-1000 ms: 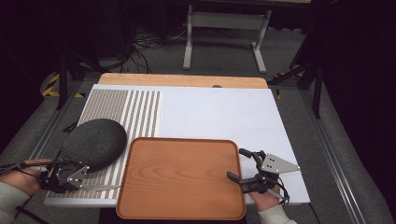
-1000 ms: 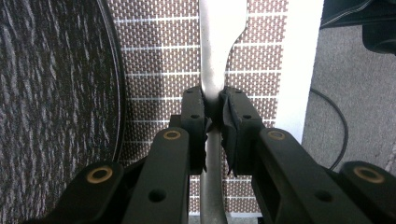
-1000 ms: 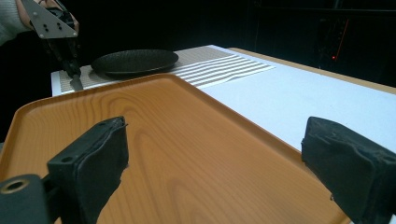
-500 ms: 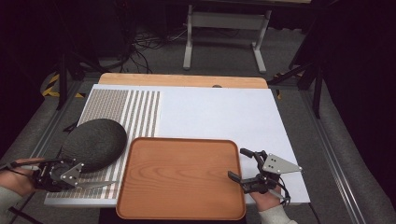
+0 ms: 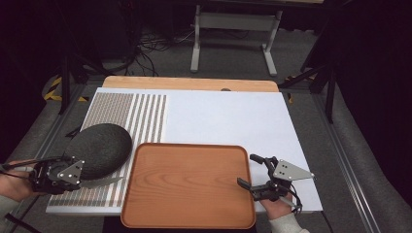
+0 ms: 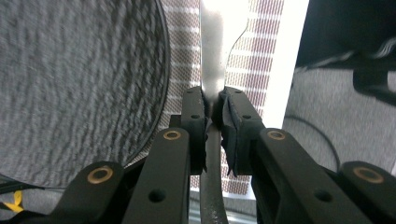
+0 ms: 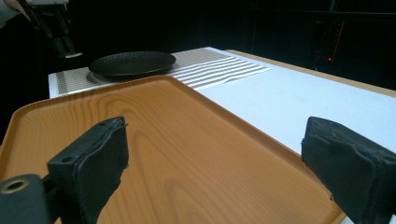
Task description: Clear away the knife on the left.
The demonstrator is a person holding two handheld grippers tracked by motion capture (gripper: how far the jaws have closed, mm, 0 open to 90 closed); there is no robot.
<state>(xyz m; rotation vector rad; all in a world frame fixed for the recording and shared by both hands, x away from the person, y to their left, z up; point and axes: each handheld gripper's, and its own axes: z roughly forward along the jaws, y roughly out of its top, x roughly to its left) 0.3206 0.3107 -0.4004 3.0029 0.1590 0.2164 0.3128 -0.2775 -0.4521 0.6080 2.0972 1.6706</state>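
Note:
A dark round plate (image 5: 99, 148) lies on the striped placemat (image 5: 131, 111) at the front left. Just in front of the plate, my left gripper (image 5: 81, 181) is shut on a metal knife (image 5: 104, 182), whose blade points right toward the wooden tray (image 5: 187, 187). In the left gripper view the knife (image 6: 215, 46) runs up from between the jaws of my left gripper (image 6: 214, 100), with the plate (image 6: 79, 84) to its left. My right gripper (image 5: 246, 170) stands open over the tray's right edge; its jaws (image 7: 217, 149) hold nothing above the tray (image 7: 163, 140).
A white sheet (image 5: 228, 121) covers the table behind and to the right of the tray. The wooden table edge (image 5: 189, 83) runs along the back. Beyond it on the floor stand a metal stand (image 5: 233, 29) and cables. The plate (image 7: 133, 62) shows far off in the right gripper view.
My left gripper has drifted a little to the left with the knife in it. The right gripper has barely moved.

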